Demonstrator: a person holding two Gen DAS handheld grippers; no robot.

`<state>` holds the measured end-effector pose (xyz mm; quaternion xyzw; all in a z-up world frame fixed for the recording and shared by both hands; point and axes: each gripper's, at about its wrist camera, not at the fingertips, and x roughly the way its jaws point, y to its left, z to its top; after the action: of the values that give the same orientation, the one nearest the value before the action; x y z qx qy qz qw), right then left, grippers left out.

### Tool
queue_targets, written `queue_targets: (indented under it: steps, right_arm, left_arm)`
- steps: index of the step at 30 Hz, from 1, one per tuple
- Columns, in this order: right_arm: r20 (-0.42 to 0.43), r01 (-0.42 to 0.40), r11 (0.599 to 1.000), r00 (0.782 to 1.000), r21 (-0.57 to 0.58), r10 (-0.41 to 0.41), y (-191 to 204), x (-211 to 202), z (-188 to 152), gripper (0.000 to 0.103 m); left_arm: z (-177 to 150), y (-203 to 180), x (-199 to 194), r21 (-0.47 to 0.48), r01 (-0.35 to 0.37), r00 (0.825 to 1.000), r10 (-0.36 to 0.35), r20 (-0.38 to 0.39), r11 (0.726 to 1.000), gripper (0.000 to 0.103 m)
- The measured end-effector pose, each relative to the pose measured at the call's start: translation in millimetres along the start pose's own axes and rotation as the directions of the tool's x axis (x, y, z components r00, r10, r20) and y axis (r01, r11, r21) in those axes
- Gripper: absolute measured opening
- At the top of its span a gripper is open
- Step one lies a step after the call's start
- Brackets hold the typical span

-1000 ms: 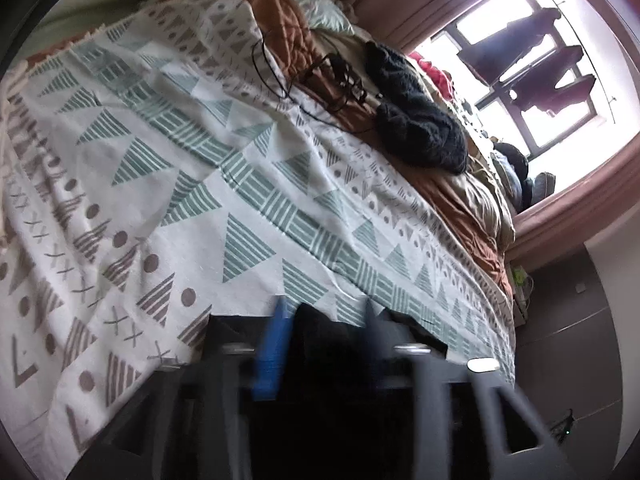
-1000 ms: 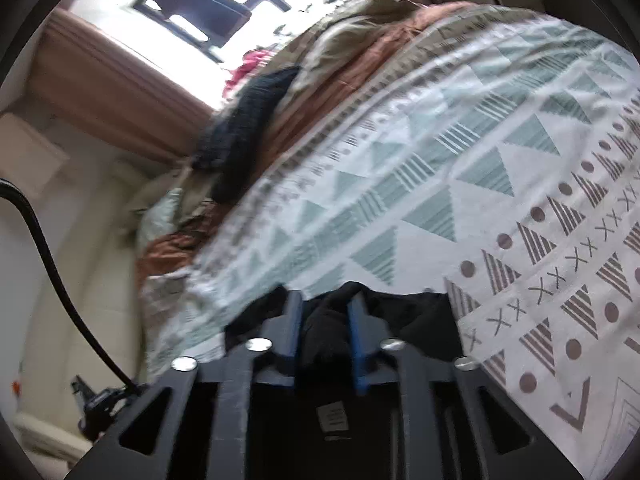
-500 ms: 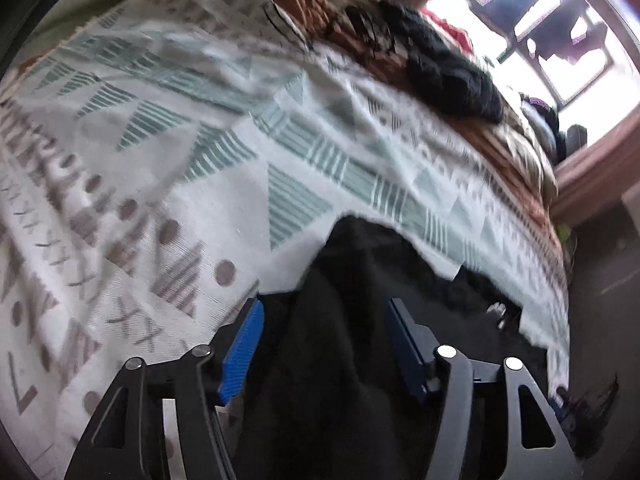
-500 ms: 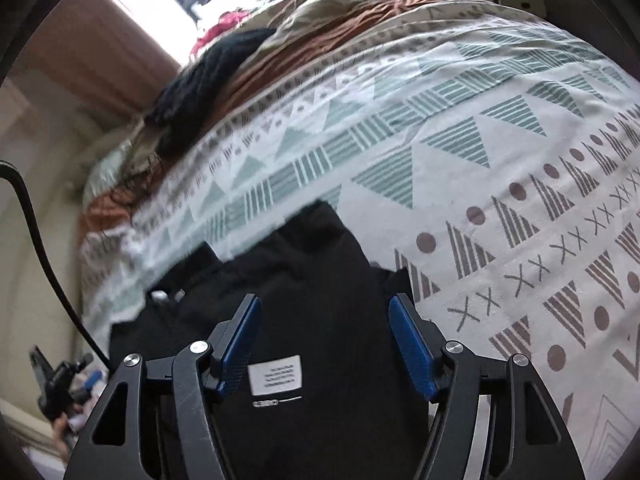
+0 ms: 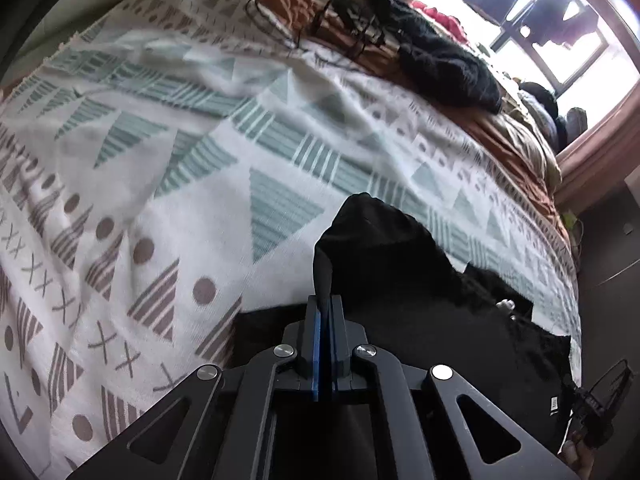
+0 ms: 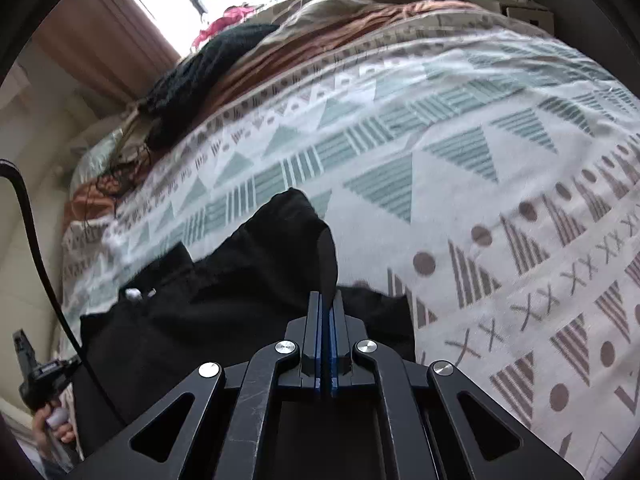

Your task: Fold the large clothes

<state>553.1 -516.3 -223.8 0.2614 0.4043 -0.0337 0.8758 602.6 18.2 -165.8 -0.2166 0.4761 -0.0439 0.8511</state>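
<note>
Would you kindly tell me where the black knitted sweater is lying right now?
The black knitted sweater lies at the bed's far side on the brown quilt, below the window.

Black garment (image 5: 400, 280): one
Grippers: two, left gripper (image 5: 325, 304) and right gripper (image 6: 327, 300)
Patterned blanket (image 5: 180, 160): one
Dark knit heap (image 5: 444, 68), upper right: one
Window (image 5: 552, 28): one
</note>
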Motion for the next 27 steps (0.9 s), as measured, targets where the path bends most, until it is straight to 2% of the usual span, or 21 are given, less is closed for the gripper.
queue_targets:
  steps: [5, 11, 12, 13, 14, 15, 16, 17, 20, 27]
  right_arm:
    - [0.022, 0.017, 1.0, 1.0, 0.019, -0.017, 2.2, 5.8, 10.2, 0.003]
    - [-0.007, 0.052, 0.994, 0.999, 0.097, -0.051, -4.2, 33.2, 16.9, 0.005]
    - [-0.023, 0.068, 0.992, 0.998, 0.107, -0.066, -6.0, 37.8, 17.3, 0.011]
    - [-0.035, 0.088, 0.99, 0.996, 0.109, -0.084, -6.3, 38.7, 16.8, 0.022]
    - [-0.045, 0.102, 0.989, 0.994, 0.108, -0.098, -5.9, 35.7, 15.4, 0.03]
    - [-0.045, 0.098, 0.99, 0.995, 0.105, -0.094, -5.5, 31.3, 13.8, 0.043]
    - [-0.038, 0.084, 0.992, 0.996, 0.099, -0.081, -4.6, 24.6, 11.5, 0.048]
    - [-0.029, 0.075, 0.993, 0.997, 0.087, -0.073, -3.0, 16.0, 8.8, 0.048]
    - [-0.033, 0.083, 0.996, 0.996, 0.046, -0.081, -1.0, -6.9, -1.8, 0.049]
    - [-0.032, 0.108, 0.993, 0.994, 0.053, -0.107, -20.7, -61.1, -37.8, 0.049]
  left_arm:
    - [10.3, -4.2, 16.2, -0.01, -0.017, 1.0, 0.018, 0.006, 1.0, 0.002]
    - [14.5, 0.4, 34.7, -0.067, -0.043, 0.997, 0.038, -0.074, 0.997, 0.008]
    - [14.4, 1.1, 31.6, -0.078, -0.036, 0.995, 0.029, -0.095, 0.996, 0.013]
    - [13.8, 2.1, 25.0, -0.086, -0.01, 0.995, 0.002, -0.096, 0.996, 0.017]
    - [12.5, 3.2, 17.0, -0.094, 0.01, 0.996, -0.018, -0.086, 0.996, 0.035]
    - [10.3, 4.8, 8.0, -0.103, 0.024, 0.997, -0.031, -0.071, 0.994, 0.057]
    - [8.1, 5.3, 1.0, -0.11, 0.03, 0.998, -0.036, -0.058, 0.994, 0.065]
    - [4.9, 6.7, -9.2, -0.117, 0.038, 0.998, -0.042, -0.036, 0.992, 0.074]
    - [-6.6, 12.2, -38.9, -0.116, 0.06, 0.998, -0.059, 0.013, 0.991, 0.074]
    - [-46.3, 42.2, -91.4, -0.156, 0.058, 0.998, -0.054, 0.028, 0.986, 0.074]
